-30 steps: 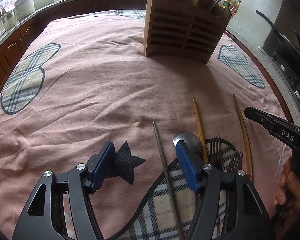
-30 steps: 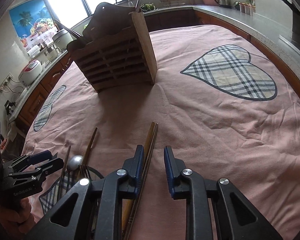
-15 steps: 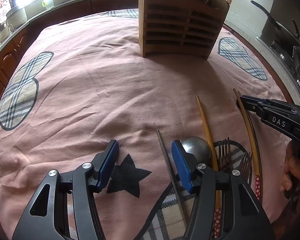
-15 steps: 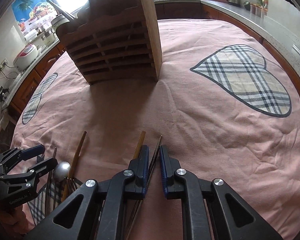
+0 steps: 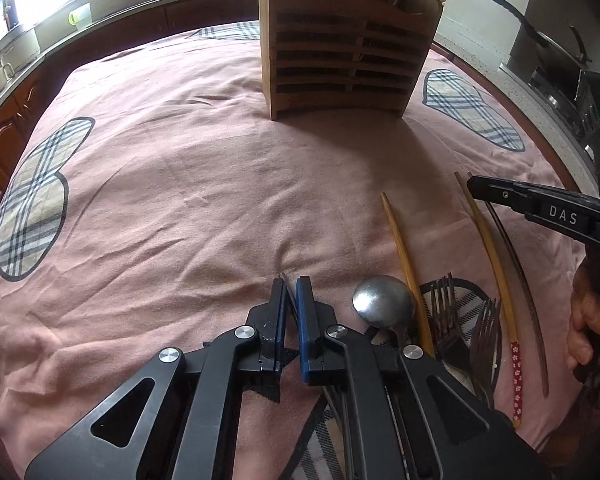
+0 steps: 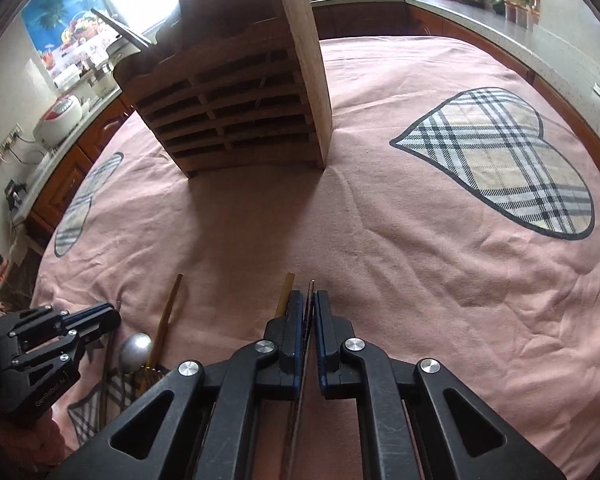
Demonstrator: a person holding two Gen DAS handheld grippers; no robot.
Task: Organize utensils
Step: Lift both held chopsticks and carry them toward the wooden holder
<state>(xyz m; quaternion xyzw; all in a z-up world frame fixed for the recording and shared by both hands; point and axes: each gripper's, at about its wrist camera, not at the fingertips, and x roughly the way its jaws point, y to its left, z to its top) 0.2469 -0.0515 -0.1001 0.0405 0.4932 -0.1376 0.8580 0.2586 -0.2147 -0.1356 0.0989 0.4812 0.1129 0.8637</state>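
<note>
The left tool (image 5: 291, 286) is clenched on a thin metal chopstick (image 5: 285, 277), whose tip pokes out just past the blue pads. The right tool (image 6: 307, 300) is clenched on a dark chopstick (image 6: 310, 285), its tip showing just ahead of the pads; a wooden chopstick (image 6: 287, 285) lies touching the outer side of its left finger.

Just right of the left tool lie a spoon (image 5: 383, 301), bowl up, then another wooden chopstick (image 5: 400, 240), then two forks (image 5: 444, 312), tines pointing away from the tool. Beyond the forks lies a chopstick with a red flowered end (image 5: 514, 364).

All rest on a pink cloth (image 5: 188, 184) with plaid heart patches, spread over the tabletop. Well ahead of both tools stands a slatted wooden holder (image 5: 340, 48), upright, with metal handles sticking out of its top.

The right tool, seen from the left wrist, bears the white letters "DAS" (image 5: 563, 215). The left tool, seen from the right wrist, carries small print (image 6: 46, 393) that seems to read "GenRobot.AI", though it is too small to be sure.
</note>
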